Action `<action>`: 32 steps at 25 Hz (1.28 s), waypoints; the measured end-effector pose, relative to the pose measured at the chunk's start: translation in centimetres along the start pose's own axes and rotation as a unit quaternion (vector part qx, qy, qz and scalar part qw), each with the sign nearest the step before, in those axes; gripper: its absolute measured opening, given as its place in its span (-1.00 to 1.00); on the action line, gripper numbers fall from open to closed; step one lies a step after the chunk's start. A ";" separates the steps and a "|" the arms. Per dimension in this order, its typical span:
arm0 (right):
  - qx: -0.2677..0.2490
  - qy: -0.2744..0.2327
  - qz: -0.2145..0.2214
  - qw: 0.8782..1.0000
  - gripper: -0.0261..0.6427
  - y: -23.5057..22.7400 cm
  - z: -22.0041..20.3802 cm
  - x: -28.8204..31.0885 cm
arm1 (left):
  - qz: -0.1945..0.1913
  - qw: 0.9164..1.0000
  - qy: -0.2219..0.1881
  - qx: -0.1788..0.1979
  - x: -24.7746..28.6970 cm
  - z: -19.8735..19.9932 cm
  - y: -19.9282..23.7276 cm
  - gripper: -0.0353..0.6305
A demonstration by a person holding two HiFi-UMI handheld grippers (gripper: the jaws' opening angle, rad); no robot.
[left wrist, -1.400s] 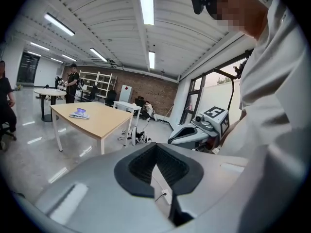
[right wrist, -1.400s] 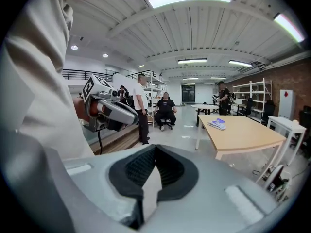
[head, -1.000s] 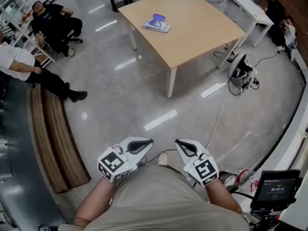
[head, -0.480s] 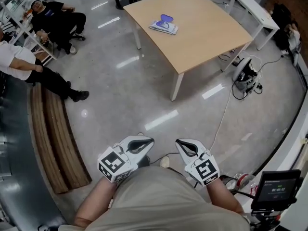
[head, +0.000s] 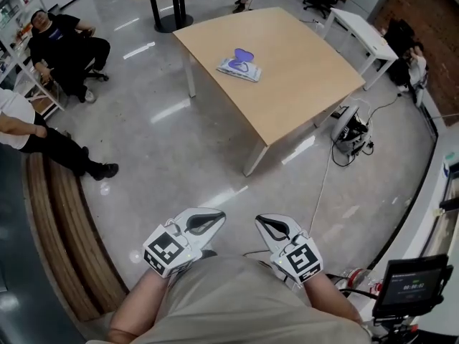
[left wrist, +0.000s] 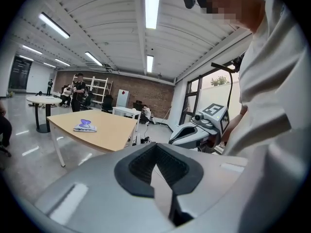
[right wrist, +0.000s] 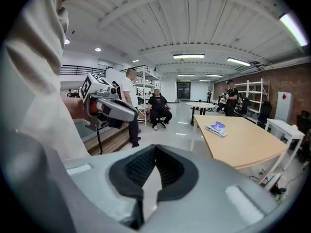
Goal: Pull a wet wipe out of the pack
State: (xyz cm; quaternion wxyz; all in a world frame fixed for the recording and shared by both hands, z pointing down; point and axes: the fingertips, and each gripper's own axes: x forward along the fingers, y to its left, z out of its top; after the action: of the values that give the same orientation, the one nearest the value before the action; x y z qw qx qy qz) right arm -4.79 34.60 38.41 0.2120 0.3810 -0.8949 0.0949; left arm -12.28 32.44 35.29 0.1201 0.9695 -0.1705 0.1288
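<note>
Table (head: 301,70) stands far off, well apart from me. My left gripper (head: 208,219) and right gripper (head: 269,224) sit near my waist, jaws together on nothing. Pack (head: 239,66) lies flat on the table's far left. I judge it light and soft, so I'd pin it and pinch the limp wipe under the purple flap (head: 244,54).

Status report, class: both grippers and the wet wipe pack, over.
Left gripper shut, empty; right gripper shut, empty; both at the waist. Wet wipe pack lies on the table, far ahead. Only floor between.
</note>
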 end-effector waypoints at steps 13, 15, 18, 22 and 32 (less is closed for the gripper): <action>-0.004 0.005 -0.030 1.000 -0.92 -2.9 4.8 10.8 | -0.006 1.000 -0.005 0.000 -1.8 0.3 13.2 -0.88; -0.002 0.007 -0.031 1.000 -0.92 -4.1 5.0 11.8 | -0.006 1.000 -0.004 0.003 -1.0 0.6 14.6 -0.88; 0.010 0.005 -0.032 0.999 -0.92 -6.6 5.4 13.3 | -0.009 1.000 0.002 -0.002 0.9 1.1 16.8 -0.88; 0.010 0.002 -0.022 1.000 -0.92 -11.3 5.9 15.4 | -0.008 1.000 0.014 0.003 4.6 2.5 20.1 -0.88; -0.005 -0.009 -0.002 1.000 -0.92 -25.4 6.8 19.9 | 0.012 1.000 0.019 0.003 14.8 7.5 29.5 -0.88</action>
State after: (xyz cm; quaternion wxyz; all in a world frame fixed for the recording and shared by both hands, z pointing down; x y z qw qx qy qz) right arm -0.84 2.02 41.55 0.2061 0.3827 -0.8964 0.0868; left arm -7.94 -0.95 38.14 0.1189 0.9651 -0.1793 0.1491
